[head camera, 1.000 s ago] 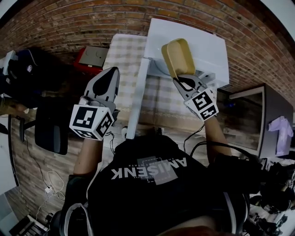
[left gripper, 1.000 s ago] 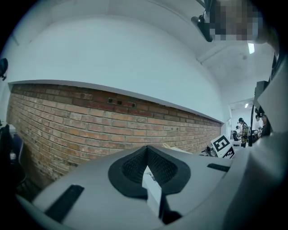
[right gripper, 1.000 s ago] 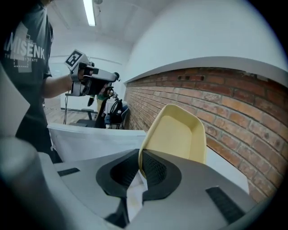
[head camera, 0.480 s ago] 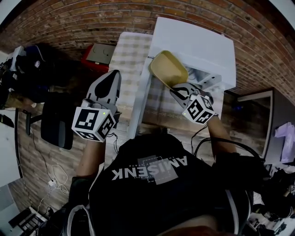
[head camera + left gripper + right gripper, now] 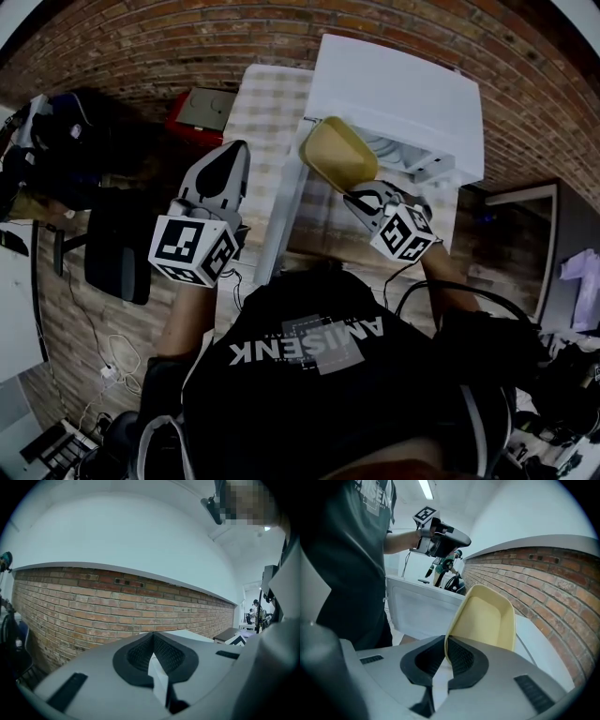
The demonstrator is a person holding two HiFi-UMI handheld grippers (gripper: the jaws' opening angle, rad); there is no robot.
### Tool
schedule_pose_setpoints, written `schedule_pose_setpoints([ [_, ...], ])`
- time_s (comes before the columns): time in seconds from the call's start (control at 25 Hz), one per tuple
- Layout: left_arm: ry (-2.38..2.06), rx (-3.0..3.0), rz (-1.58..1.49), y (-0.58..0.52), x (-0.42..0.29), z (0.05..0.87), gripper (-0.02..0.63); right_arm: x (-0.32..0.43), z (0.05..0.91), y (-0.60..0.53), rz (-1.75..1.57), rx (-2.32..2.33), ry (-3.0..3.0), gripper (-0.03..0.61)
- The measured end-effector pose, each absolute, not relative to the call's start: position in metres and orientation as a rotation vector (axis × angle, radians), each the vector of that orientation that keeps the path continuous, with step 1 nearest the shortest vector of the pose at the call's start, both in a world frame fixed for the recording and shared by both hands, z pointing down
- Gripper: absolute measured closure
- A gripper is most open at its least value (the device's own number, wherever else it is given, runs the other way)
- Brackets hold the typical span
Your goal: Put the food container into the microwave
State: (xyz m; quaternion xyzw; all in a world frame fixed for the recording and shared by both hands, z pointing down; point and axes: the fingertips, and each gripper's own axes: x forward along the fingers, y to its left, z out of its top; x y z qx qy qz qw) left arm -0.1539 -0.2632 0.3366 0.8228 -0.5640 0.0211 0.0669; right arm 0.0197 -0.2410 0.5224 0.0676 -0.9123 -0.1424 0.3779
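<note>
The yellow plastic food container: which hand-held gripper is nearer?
Right. The right hand-held gripper clamps the rim of the yellow plastic food container; the left hand-held gripper hangs apart, left of it.

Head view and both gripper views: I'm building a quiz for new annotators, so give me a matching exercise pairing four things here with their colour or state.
Things:
1. food container
2. left hand-held gripper
3. microwave
4. right hand-held gripper

Colour or state:
A. white, door open
B. jaws together, nothing between them
C. yellow, held tilted
D. clamped on a rim

Pairs: 1-C, 2-B, 3-A, 4-D
</note>
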Motion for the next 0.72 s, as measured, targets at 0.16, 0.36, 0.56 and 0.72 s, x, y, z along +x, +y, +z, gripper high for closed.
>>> schedule_pose_setpoints([
  [0.16,-1.697,2.480,0.068,-0.267,-0.158,0.337,0.601,0.023,0.529,-0.240,-0.299,0.185,-2.338,0.529],
  [0.36,-1.702,2.477,0.066,-0.270,-0.164,0.337,0.601,0.035,0.546,-0.248,-0.245,0.213,-2.295,0.529],
  [0.56,-1.708,2.476,0.070,-0.272,-0.167,0.337,0.601,0.048,0.577,-0.248,-0.228,0.163,-2.209,0.529],
  [0.72,-1.718,2.472,0.071,-0.274,-0.168,0.337,0.601,0.061,0.600,-0.254,-0.178,0.139,-2.155,0.529],
])
